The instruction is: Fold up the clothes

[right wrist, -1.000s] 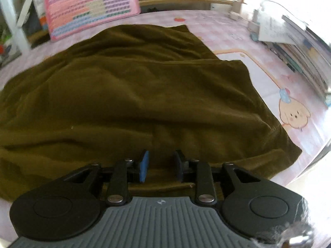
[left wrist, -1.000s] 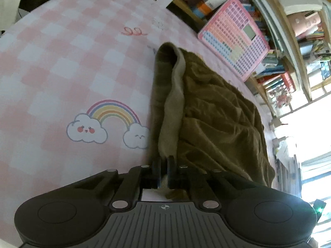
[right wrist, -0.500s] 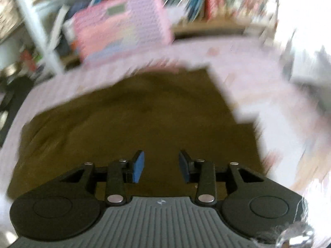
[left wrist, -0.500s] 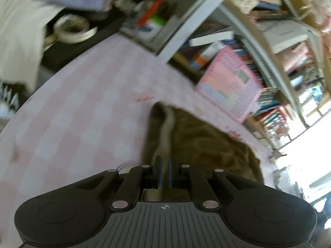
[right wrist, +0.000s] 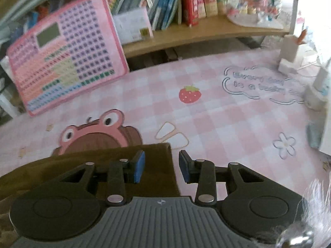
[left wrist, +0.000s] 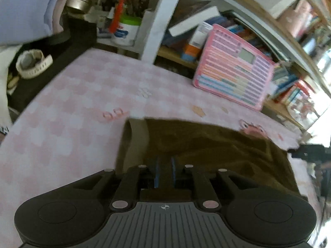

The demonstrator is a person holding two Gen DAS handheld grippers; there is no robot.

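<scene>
Lying flat on the pink checked worktop [right wrist: 227, 111], the brown garment [left wrist: 217, 144] now looks folded over, since a second ago the left gripper [left wrist: 164, 170] pinched its edge and has since let go, fingers slightly parted, while the right gripper [right wrist: 161, 168] hovers spread above its corner

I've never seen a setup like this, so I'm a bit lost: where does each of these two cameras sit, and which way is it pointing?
Left wrist: rides on the left gripper, looking along its fingers over the brown garment toward cluttered shelves; the right gripper's dark tip shows at the far right.
Right wrist: rides on the right gripper, jaws parted above the garment's corner, facing a bookshelf.
Shared: the garment, the pink checked tablecloth and the pink chart board.
</scene>
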